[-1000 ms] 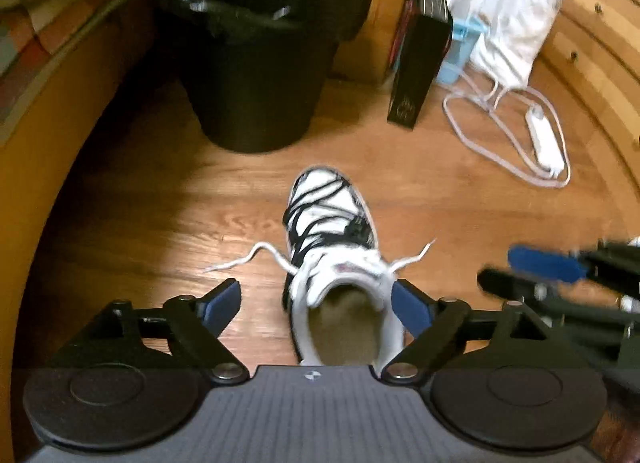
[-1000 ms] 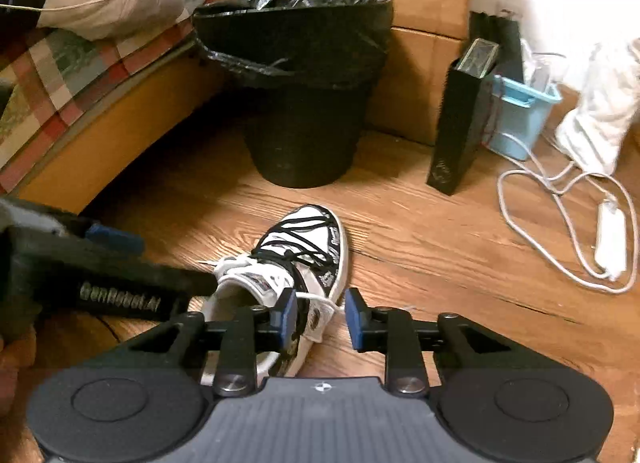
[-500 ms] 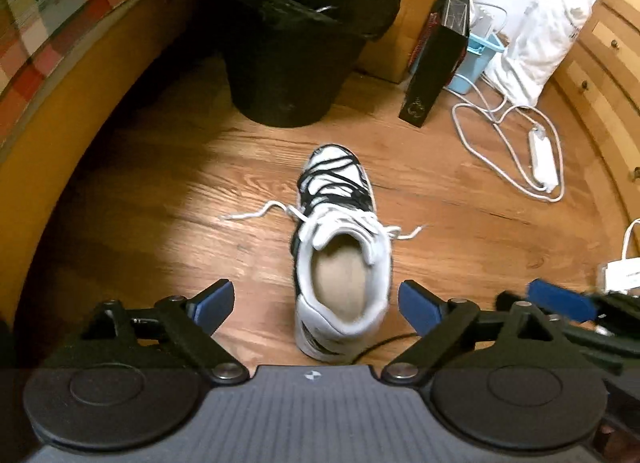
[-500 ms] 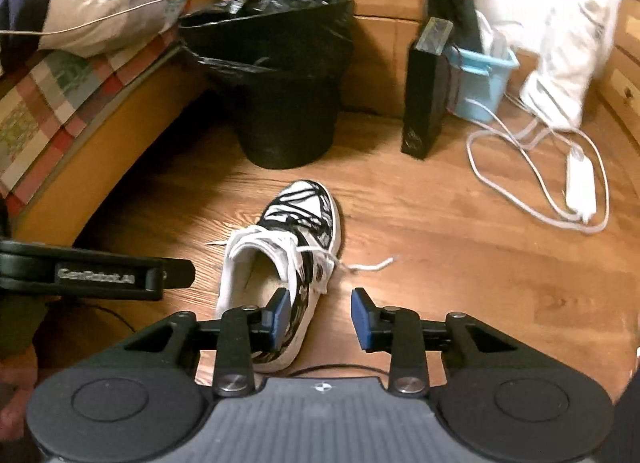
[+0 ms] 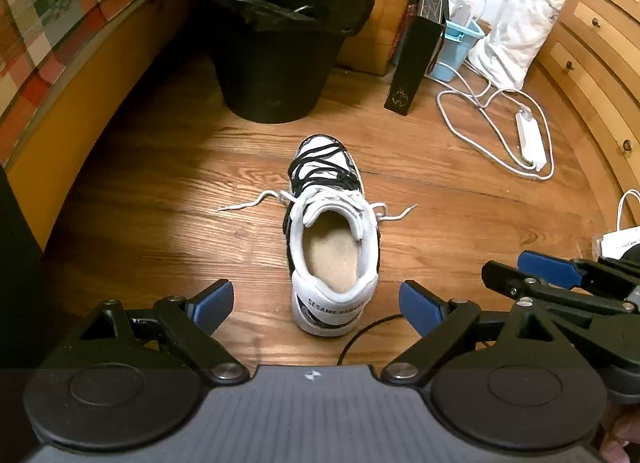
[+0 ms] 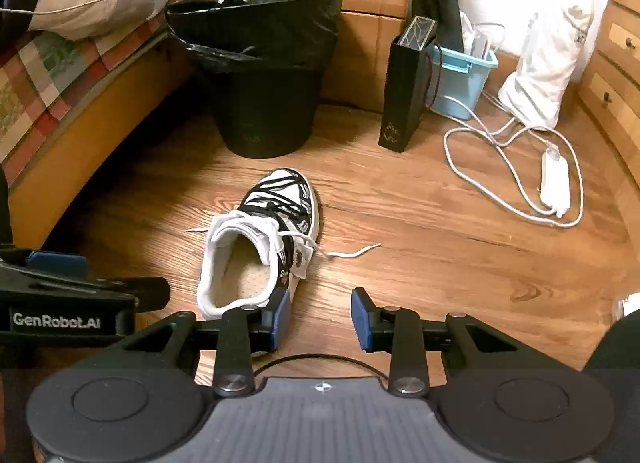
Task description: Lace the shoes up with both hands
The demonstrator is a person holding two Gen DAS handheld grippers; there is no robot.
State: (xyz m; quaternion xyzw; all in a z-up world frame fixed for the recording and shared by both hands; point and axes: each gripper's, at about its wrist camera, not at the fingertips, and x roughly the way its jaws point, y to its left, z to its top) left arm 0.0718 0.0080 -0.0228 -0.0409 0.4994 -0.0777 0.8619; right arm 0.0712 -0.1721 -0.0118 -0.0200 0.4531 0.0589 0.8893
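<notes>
A white and black sneaker (image 5: pixel 334 259) (image 6: pixel 240 263) stands on the wood floor, heel toward me. Black lacing crosses its front. Two loose white lace ends lie on the floor, one to the left (image 5: pixel 248 203) and one to the right (image 5: pixel 396 215) (image 6: pixel 356 253). My left gripper (image 5: pixel 316 301) hovers open behind the heel, apart from it, jaws wide with nothing held. My right gripper (image 6: pixel 320 317) is open too, to the right of the heel, with bare floor between its pads. Each gripper shows at the edge of the other's view, the right one (image 5: pixel 540 275) and the left one (image 6: pixel 60 275).
A black lined bin (image 5: pixel 280 43) stands beyond the toe. Right of it are a tall black box (image 5: pixel 416 47), a blue tub (image 6: pixel 460 75), a white bag (image 5: pixel 524 11) and a white cable with its power strip (image 5: pixel 528 135). Bed frame on the left, drawers on the right. A thin black cable (image 5: pixel 360 335) lies by the heel.
Both grippers have drawn back and up from the shoe, which now looks smaller and whole. The right jaws widened, and the right lace end now lies loose on the floor.
</notes>
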